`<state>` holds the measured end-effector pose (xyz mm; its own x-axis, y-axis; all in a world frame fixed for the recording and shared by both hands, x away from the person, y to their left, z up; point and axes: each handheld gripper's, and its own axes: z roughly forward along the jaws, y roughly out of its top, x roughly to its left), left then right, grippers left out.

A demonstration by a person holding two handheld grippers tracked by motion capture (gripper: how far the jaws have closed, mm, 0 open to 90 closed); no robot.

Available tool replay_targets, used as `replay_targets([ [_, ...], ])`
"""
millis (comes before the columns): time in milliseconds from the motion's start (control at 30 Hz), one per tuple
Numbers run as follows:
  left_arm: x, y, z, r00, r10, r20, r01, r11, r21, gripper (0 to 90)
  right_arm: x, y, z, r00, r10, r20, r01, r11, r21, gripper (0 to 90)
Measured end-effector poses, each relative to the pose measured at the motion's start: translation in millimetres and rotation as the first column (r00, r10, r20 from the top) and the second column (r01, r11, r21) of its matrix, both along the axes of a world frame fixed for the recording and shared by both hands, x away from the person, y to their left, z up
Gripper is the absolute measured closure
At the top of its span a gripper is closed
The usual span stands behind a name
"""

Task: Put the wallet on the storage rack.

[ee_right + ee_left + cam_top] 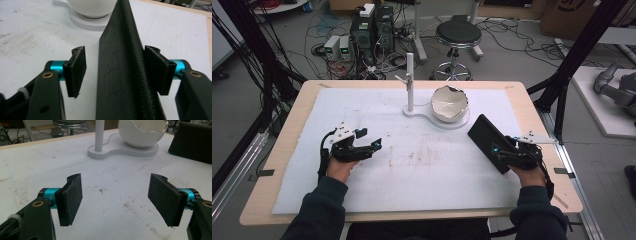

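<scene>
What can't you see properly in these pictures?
- Inside of the bowl: in the high view its cracked rim hides the bottom.
- Black case: the right gripper view cuts off both ends.
- Right gripper: in the high view the case covers its jaws.
- Stand: the left gripper view cuts off its top.

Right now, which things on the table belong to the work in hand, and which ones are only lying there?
In the work:
- black case, between the jaws of the right gripper, left pad apart from it
- right gripper

Lying about:
- white bowl
- white stand with its base
- left gripper, open on nothing
</scene>
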<state>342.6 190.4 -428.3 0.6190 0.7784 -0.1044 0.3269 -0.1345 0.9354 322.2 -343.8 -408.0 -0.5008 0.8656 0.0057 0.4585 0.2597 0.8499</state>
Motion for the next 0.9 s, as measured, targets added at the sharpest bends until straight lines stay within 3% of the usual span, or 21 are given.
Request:
replay_targets([
  [167,0.0,-1.0,-0.4,1.0000,0.001,-0.002,-0.001,1.0000,-0.006,27.6,-1.4,4.0,-0.4,0.9982,0.060,-0.006,-0.060,0.998,0.002,36.0],
  [367,0.0,-0.9,-0.4,1.0000,-0.001,-0.003,0.001,1.0000,-0.004,27.6,1.9,10.9,-5.7,0.9980,0.050,-0.040,-0.052,0.997,-0.053,37.5],
  [533,-0.2,-0.8,-0.3,1.0000,-0.001,-0.004,0.001,1.0000,-0.003,27.6,5.3,8.6,-9.8,0.9951,0.045,-0.088,-0.050,0.997,-0.057,50.4],
  [667,-0.1,-0.6,-0.4,1.0000,-0.001,-0.004,0.001,1.0000,-0.002,27.6,3.5,-0.6,-13.3,0.9941,0.029,-0.104,-0.030,1.000,-0.010,66.1],
  [733,-0.1,-0.7,-0.5,1.0000,-0.002,-0.004,0.002,1.0000,-0.001,27.5,2.1,-4.6,-10.6,0.9956,0.027,-0.090,-0.026,1.000,0.013,70.8],
  [900,0.1,-1.0,-0.7,1.0000,-0.002,-0.007,0.002,1.0000,-0.002,27.6,0.9,0.2,-4.7,0.9971,0.044,-0.062,-0.044,0.999,0.000,72.0],
])
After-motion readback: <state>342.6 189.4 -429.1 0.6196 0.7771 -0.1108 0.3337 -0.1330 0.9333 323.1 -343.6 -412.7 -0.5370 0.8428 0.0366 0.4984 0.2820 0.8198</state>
